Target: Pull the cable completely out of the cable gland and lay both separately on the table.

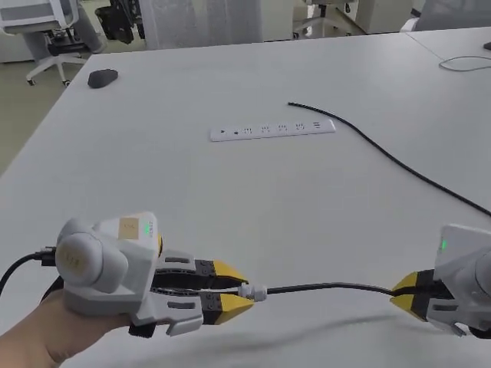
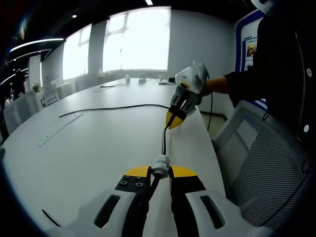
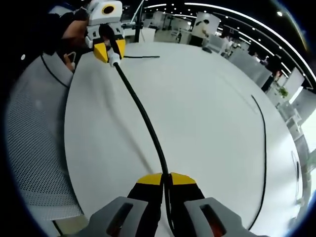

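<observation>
My left gripper [image 1: 238, 293] is low at the near left, shut on the white cable gland [image 1: 252, 291]. A short black cable [image 1: 330, 288] runs out of the gland to the right, held level above the table. My right gripper [image 1: 399, 293] is shut on the cable's other end. In the left gripper view the gland [image 2: 160, 165] sits between the yellow jaw tips, and the cable [image 2: 164, 138] leads up to the right gripper [image 2: 175, 120]. In the right gripper view the jaws are shut on the cable [image 3: 143, 116], which runs to the gland [image 3: 114, 61] in the left gripper [image 3: 109, 53].
A white power strip [image 1: 272, 129] lies mid-table, with a long black cable [image 1: 383, 153] running from it to the right edge. A dark mouse [image 1: 102, 77] sits far left. Office chairs stand beyond the white table [image 1: 192, 199]. A mesh chair [image 2: 261, 163] is at the near edge.
</observation>
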The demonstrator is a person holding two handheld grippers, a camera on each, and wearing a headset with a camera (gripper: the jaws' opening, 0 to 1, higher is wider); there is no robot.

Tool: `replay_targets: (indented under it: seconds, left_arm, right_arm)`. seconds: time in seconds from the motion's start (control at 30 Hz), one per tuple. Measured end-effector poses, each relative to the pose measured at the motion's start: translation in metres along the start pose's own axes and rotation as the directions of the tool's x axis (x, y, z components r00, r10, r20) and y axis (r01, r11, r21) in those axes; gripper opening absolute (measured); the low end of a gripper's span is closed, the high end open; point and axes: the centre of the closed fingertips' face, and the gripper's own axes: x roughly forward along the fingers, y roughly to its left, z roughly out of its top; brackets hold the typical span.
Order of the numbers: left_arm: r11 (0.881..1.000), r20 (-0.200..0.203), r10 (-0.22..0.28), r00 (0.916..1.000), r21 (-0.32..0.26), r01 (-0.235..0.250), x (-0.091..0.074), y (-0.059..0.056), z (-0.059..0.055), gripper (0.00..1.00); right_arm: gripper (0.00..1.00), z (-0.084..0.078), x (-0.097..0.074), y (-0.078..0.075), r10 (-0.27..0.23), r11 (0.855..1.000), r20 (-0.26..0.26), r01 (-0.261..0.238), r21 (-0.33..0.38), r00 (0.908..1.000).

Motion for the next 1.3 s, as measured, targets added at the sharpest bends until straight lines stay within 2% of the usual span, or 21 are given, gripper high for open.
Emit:
replay_targets:
  seconds: [0.1, 0.23, 0.37, 0.43, 0.5, 0.53, 0.57, 0.6, 0.67, 0.7, 0.73, 0.77, 0.83, 0.93, 1.0, 1.07, 1.13, 1.23, 1.3]
  left_arm:
    - [1.0, -0.004, 0.006, 1.0, 0.001, -0.006, -0.001, 0.001, -0.001, 0.15]
    - [1.0, 0.0, 0.019, 0.9998, 0.0, -0.019, -0.002, 0.003, 0.0, 0.15]
    - [1.0, 0.0, 0.014, 0.9999, 0.003, -0.014, -0.002, 0.002, 0.002, 0.15]
    - [1.0, 0.008, 0.018, 0.9998, 0.0, -0.018, -0.003, 0.004, 0.003, 0.15]
    - [0.999, 0.009, 0.035, 0.9994, -0.014, -0.035, -0.004, 0.009, 0.002, 0.15]
    - [0.999, 0.005, 0.046, 0.9989, -0.019, -0.046, -0.004, 0.011, 0.001, 0.15]
    - [0.999, 0.005, 0.046, 0.9989, -0.019, -0.046, -0.003, 0.011, 0.001, 0.15]
    - [0.999, 0.007, 0.043, 0.999, -0.02, -0.043, -0.003, 0.01, 0.001, 0.15]
    - [0.999, 0.004, 0.036, 0.9993, -0.015, -0.036, -0.001, 0.008, 0.001, 0.15]
    - [0.999, 0.005, 0.034, 0.9994, -0.016, -0.034, 0.0, 0.007, 0.001, 0.15]
    - [0.999, 0.005, 0.032, 0.9995, -0.015, -0.032, 0.0, 0.007, 0.001, 0.15]
    - [0.999, 0.005, 0.032, 0.9995, -0.013, -0.032, 0.001, 0.006, 0.002, 0.15]
    - [1.0, 0.007, 0.029, 0.9996, -0.011, -0.029, 0.001, 0.006, 0.002, 0.15]
    - [1.0, 0.01, 0.028, 0.9996, -0.007, -0.028, 0.003, 0.005, 0.004, 0.15]
    - [1.0, 0.008, 0.025, 0.9996, -0.003, -0.025, 0.004, 0.002, 0.006, 0.15]
    - [1.0, 0.006, 0.019, 0.9998, 0.007, -0.019, 0.005, 0.0, 0.007, 0.15]
    - [1.0, 0.007, 0.019, 0.9998, 0.011, -0.02, 0.005, -0.001, 0.008, 0.15]
    - [1.0, 0.025, 0.022, 0.9994, 0.007, -0.023, 0.007, -0.003, 0.012, 0.15]
    - [1.0, 0.024, 0.017, 0.9996, 0.013, -0.018, 0.008, -0.005, 0.013, 0.15]
  right_arm:
    - [0.0, -0.004, 0.001, 0.0, -0.001, 1.0, -0.01, 0.001, -0.018, 0.9999]
    - [0.0, -0.004, 0.001, 0.002, 0.015, 1.0, -0.016, -0.015, -0.007, 0.9998]
    - [0.0, -0.004, 0.0, 0.0, 0.005, 1.0, -0.015, -0.005, -0.007, 0.9999]
    - [0.06, 0.0, -0.003, 0.003, 0.023, 1.0, -0.002, -0.023, 0.02, 0.9997]
    - [0.12, 0.013, -0.007, 0.007, 0.044, 0.997, 0.048, -0.047, 0.065, 0.9979]
    - [0.11, 0.02, -0.009, 0.011, 0.065, 0.995, 0.065, -0.069, 0.068, 0.9958]
    - [0.09, 0.026, -0.011, 0.01, 0.055, 0.996, 0.081, -0.061, 0.072, 0.9952]
    - [0.09, 0.038, -0.012, 0.012, 0.056, 0.996, 0.122, -0.065, 0.064, 0.991]
    - [0.11, 0.059, -0.016, 0.021, 0.091, 0.991, 0.178, -0.107, 0.085, 0.9798]
    - [0.14, 0.073, -0.019, 0.025, 0.094, 0.992, 0.204, -0.11, 0.066, 0.9745]
    - [0.17, 0.079, -0.02, 0.026, 0.084, 0.993, 0.201, -0.098, 0.063, 0.9759]
    - [0.18, 0.091, -0.021, 0.029, 0.084, 0.995, 0.21, -0.093, 0.03, 0.974]
    - [0.17, 0.114, -0.021, 0.042, 0.117, 0.993, 0.238, -0.108, -0.049, 0.9642]
    - [0.14, 0.137, -0.018, 0.059, 0.158, 0.985, 0.259, -0.134, -0.107, 0.9529]
    - [0.13, 0.146, -0.014, 0.067, 0.178, 0.98, 0.261, -0.146, -0.136, 0.9487]
    - [0.13, 0.15, -0.009, 0.071, 0.189, 0.976, 0.256, -0.153, -0.152, 0.9482]
    - [0.11, 0.15, -0.002, 0.076, 0.201, 0.97, 0.233, -0.16, -0.182, 0.9516]
    - [0.07, 0.148, 0.004, 0.082, 0.196, 0.957, 0.204, -0.141, -0.255, 0.9592]
    - [0.05, 0.149, 0.006, 0.083, 0.199, 0.958, 0.204, -0.147, -0.245, 0.9586]
